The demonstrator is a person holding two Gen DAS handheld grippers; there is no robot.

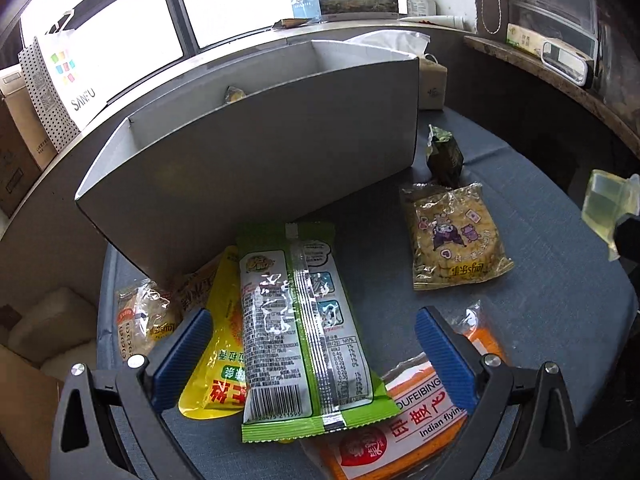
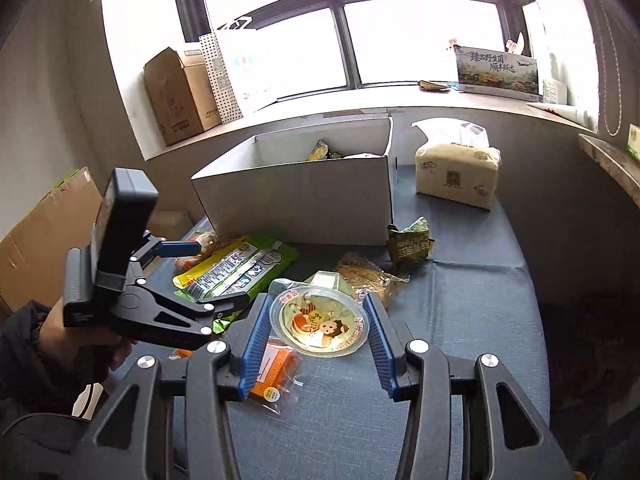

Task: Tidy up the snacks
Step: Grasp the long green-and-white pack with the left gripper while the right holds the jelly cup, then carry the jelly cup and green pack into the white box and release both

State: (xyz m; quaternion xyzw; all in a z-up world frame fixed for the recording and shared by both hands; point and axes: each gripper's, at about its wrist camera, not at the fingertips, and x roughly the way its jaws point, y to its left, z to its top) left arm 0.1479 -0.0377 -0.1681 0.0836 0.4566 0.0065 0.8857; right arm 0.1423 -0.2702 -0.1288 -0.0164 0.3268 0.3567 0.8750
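Observation:
My right gripper [image 2: 316,308] is shut on a round jelly cup [image 2: 320,322] with a cartoon monkey lid, held above the blue tablecloth. The same cup [image 1: 604,208] shows at the right edge of the left wrist view. My left gripper [image 1: 314,320] is open and hangs over a long green snack packet [image 1: 304,320], which lies on a yellow pouch [image 1: 222,340] and an orange pancake packet [image 1: 400,432]. Seen from the right wrist, the left gripper [image 2: 222,274] hovers over that green packet [image 2: 244,264]. A white cardboard box [image 2: 296,200] stands behind, with a snack inside.
A clear corn-snack pack [image 1: 452,236] and a small dark green pack [image 1: 444,156] lie right of the white box [image 1: 256,160]. A crinkled clear packet [image 1: 140,320] sits at the box's left corner. A tissue pack [image 2: 456,172] stands at back right. Cartons and bags line the windowsill.

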